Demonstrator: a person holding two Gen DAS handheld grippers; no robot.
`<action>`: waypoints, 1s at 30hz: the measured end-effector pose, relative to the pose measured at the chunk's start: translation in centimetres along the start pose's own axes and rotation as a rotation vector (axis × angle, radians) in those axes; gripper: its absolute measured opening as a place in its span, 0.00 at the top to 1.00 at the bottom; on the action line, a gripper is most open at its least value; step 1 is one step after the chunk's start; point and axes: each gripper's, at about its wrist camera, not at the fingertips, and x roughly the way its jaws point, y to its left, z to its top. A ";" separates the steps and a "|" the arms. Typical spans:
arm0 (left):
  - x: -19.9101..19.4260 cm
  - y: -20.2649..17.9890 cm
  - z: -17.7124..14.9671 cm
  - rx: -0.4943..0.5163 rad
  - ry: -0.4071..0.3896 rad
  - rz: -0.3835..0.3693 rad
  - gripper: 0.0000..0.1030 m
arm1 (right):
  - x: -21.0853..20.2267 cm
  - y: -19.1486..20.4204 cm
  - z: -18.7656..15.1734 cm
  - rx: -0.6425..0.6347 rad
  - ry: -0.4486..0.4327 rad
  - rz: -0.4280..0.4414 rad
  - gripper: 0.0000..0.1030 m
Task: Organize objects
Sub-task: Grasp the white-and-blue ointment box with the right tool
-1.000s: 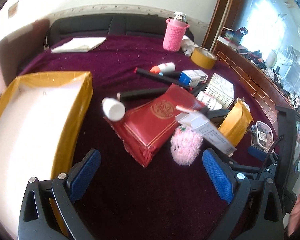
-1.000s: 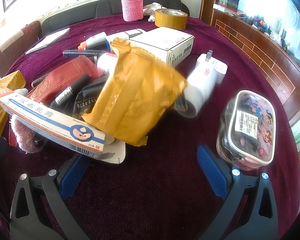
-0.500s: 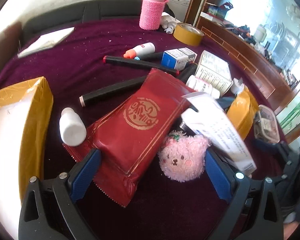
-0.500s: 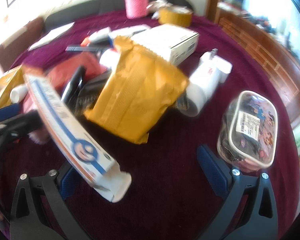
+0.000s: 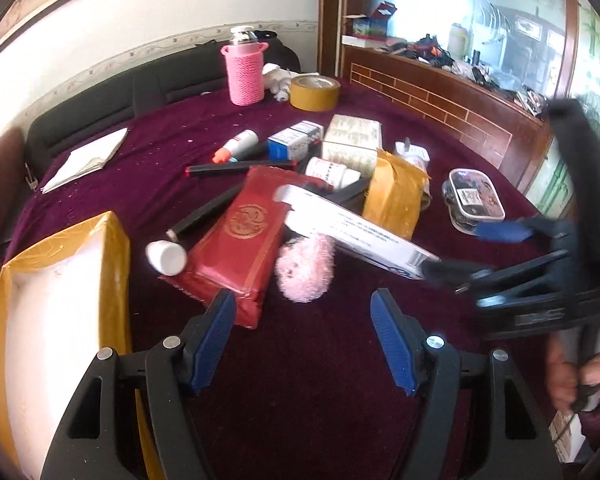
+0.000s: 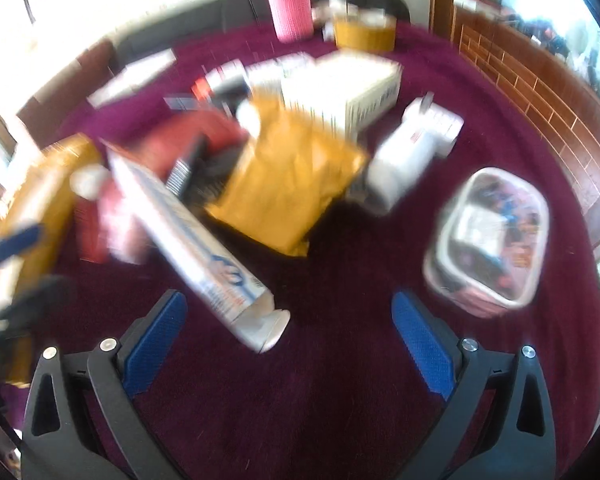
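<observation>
While left jaws close over bare cloth (image 5: 300,380), right jaws gape, box (image 6: 192,248) apparently ungripped.

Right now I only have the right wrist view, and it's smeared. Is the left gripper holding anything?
Observer: No. The left gripper has nothing between its jaws, and they are closing.
Operator: What's the pink blur by the long box?
Observer: A pink plush. It lies against the red packet, and the long box crosses over its top.
Operator: Anything in the tray yet?
Observer: The part of the tray that I can see shows only a bare white bottom. Its near end is cut off.
</observation>
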 end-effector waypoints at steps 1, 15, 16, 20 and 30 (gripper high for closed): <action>0.5 -0.7 0.2 0.009 0.005 -0.024 0.38 | -1.4 -0.2 -0.2 0.001 -0.053 0.003 0.00; 3.9 -2.8 0.2 0.034 0.076 -0.046 0.99 | -7.1 -6.5 -1.4 0.183 -0.255 0.106 0.00; 3.9 -2.8 0.2 0.038 0.080 -0.054 0.99 | -6.9 -6.2 -1.4 0.170 -0.245 0.117 0.00; 6.4 -2.7 0.6 0.029 0.134 -0.030 0.98 | -6.0 -4.7 -1.6 0.126 -0.204 0.166 0.00; 1.1 -1.6 -1.5 -0.082 -0.005 -0.089 0.98 | -4.4 -0.1 -1.6 -0.090 -0.087 0.181 0.00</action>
